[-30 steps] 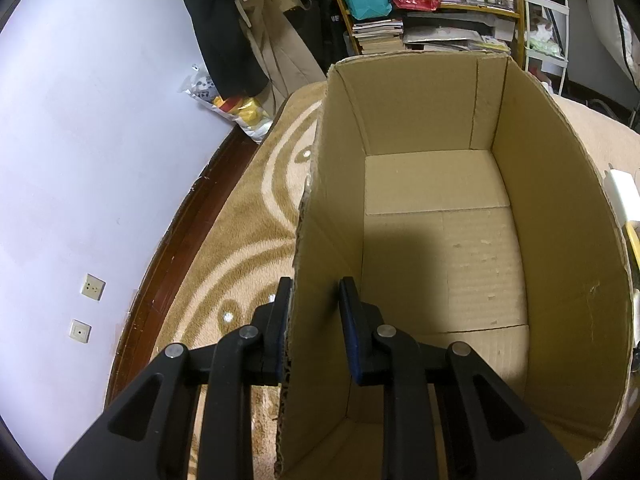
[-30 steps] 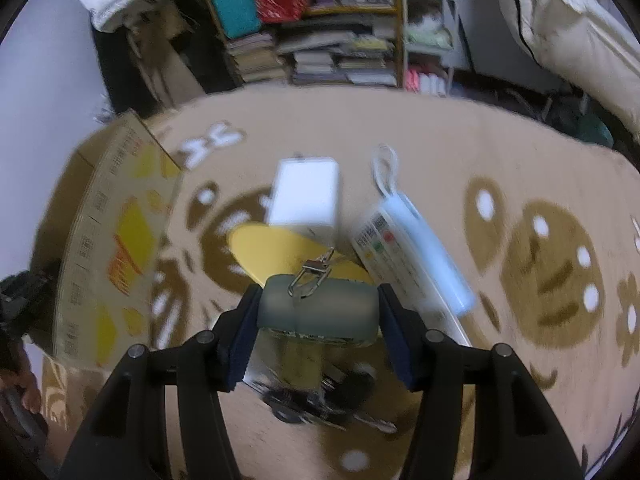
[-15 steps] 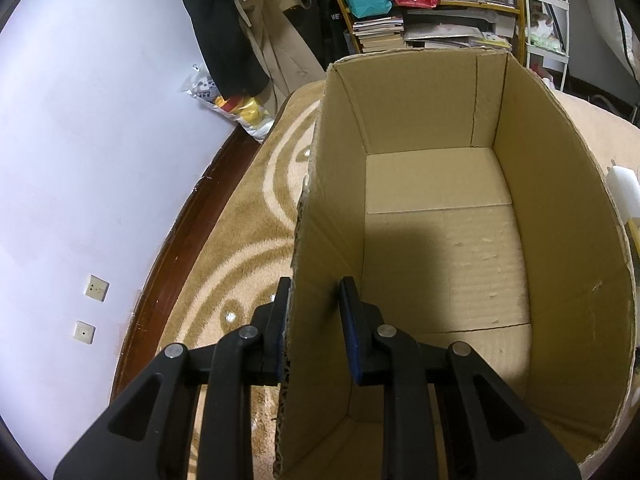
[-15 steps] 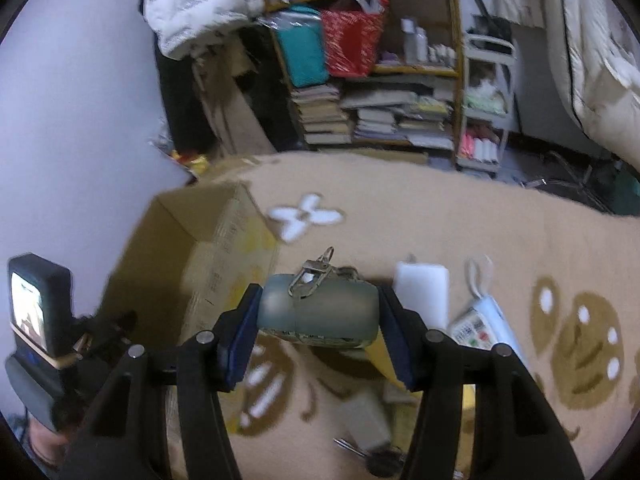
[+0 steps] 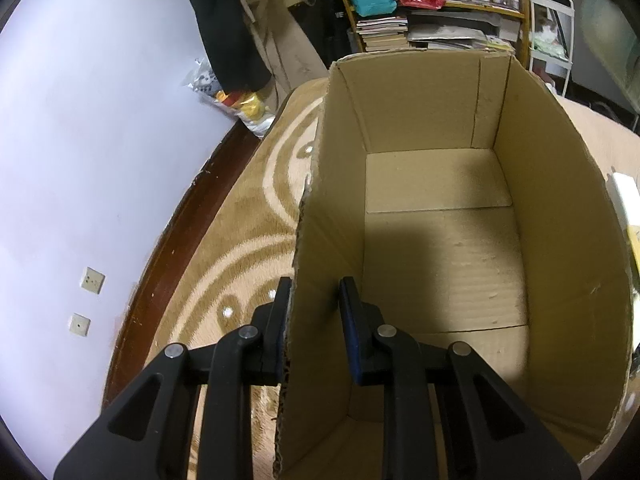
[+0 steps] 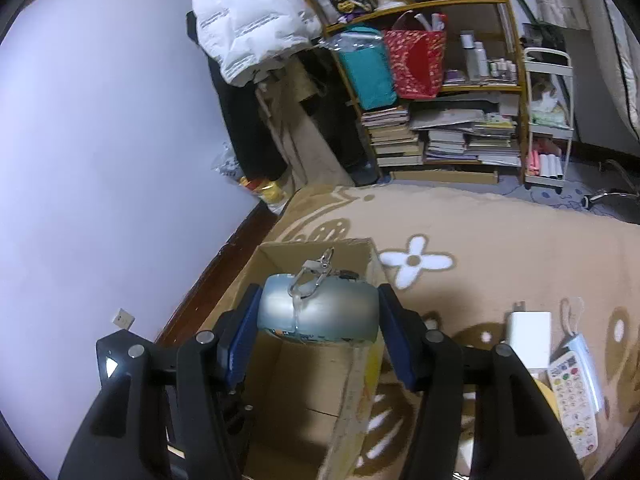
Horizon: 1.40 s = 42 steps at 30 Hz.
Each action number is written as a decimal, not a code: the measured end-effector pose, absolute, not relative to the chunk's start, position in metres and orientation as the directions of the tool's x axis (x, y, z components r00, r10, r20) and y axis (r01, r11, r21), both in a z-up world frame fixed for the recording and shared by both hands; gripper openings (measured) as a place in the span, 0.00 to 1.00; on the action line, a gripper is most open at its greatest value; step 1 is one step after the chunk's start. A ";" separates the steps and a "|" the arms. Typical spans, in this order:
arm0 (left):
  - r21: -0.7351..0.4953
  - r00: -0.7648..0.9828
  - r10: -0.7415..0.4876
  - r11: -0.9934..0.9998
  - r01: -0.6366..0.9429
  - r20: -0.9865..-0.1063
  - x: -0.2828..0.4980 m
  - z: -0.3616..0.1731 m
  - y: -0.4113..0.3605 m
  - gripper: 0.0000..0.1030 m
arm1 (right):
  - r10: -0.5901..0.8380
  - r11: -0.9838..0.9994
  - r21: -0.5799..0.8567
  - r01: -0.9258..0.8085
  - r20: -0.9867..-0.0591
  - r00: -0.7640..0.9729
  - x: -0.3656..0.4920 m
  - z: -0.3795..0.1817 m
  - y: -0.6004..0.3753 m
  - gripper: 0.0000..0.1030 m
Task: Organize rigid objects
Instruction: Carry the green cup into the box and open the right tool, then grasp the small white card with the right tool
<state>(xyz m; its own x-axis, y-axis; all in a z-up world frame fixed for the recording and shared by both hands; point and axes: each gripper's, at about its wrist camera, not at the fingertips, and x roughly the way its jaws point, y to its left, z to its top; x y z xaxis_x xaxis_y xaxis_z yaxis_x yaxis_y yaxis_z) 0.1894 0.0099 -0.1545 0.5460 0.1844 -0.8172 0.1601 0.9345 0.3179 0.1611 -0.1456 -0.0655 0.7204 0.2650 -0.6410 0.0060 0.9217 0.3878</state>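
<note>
Right gripper (image 6: 318,334) has swung from over the rug clutter to above the cardboard box (image 6: 304,392) vs 1 s ago; the left gripper and box wall look unchanged.

Rug (image 6: 500,256): tan w/ brown and white patterns, covers most of the floor, box sits on it near the lilac wall (image 6: 100,152).

Box: open top, plain cardboard floor in the left wrist view (image 5: 440,248), nothing visible inside.

Bookshelf (image 6: 440,92) at the back: stacked books, a teal bag and a red bag. White puffer jacket (image 6: 248,20) hangs to its left.

Left gripper (image 5: 314,332): fingers straddle the box's left side wall, one outside and one inside. Outer pad is against the cardboard, inner pad shows a gap, so not fully clamped as far as I can tell.

Right gripper: fingers partly closed, pressed on both ends of a grey-blue rounded case (image 6: 318,312) w/ a metal clip (image 6: 312,276) on top. Case is held in the air over the box opening, not in the box yet.

On the rug right of the box: white charger block (image 6: 528,334), remote w/ coloured buttons (image 6: 574,396) beside it, edge of a yellow item (image 6: 548,394) just left of the remote.
</note>
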 end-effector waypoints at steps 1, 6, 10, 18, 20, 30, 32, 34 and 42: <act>0.311 0.546 0.179 0.937 0.160 -0.819 0.189 -0.154 0.011 0.21 | 0.271 0.921 0.388 0.003 -0.648 0.712 0.161 -0.069 -0.143 0.59; 0.294 0.539 0.170 0.943 0.153 -0.825 0.190 -0.155 0.014 0.20 | 0.297 0.911 0.412 0.030 -0.705 0.644 0.164 -0.093 -0.136 0.59; 0.300 0.542 0.172 0.941 0.157 -0.823 0.190 -0.155 0.014 0.20 | 0.340 0.894 0.448 0.027 -0.716 0.609 0.166 -0.105 -0.137 0.59; 0.271 0.514 0.149 0.947 0.171 -0.845 0.194 -0.159 0.016 0.20 | 0.306 0.899 0.435 0.044 -0.699 0.647 0.155 -0.088 -0.150 0.66; 0.293 0.524 0.166 0.941 0.169 -0.836 0.193 -0.159 0.014 0.20 | 0.260 0.915 0.399 0.062 -0.701 0.664 0.151 -0.082 -0.156 0.76; 0.297 0.529 0.161 0.937 0.182 -0.833 0.191 -0.159 0.013 0.20 | 0.175 0.911 0.382 0.154 -0.698 0.694 0.138 -0.077 -0.210 0.90; 0.288 0.523 0.156 0.940 0.181 -0.838 0.193 -0.159 0.015 0.20 | 0.160 0.908 0.378 0.179 -0.710 0.686 0.139 -0.084 -0.225 0.96; 0.283 0.519 0.153 0.942 0.180 -0.841 0.193 -0.158 0.017 0.20 | 0.134 0.909 0.364 0.204 -0.718 0.683 0.139 -0.090 -0.237 1.00; 0.294 0.523 0.159 0.938 0.185 -0.837 0.193 -0.159 0.016 0.20 | 0.051 0.902 0.311 0.298 -0.765 0.642 0.143 -0.116 -0.272 1.00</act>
<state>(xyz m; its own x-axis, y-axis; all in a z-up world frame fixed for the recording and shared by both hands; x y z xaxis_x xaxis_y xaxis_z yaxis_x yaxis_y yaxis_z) 0.1934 0.0162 -0.1586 0.5230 0.1595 -0.8373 0.1849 0.9377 0.2941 0.1429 -0.2717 -0.1163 0.6420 0.0511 -0.7650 0.2984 0.9025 0.3107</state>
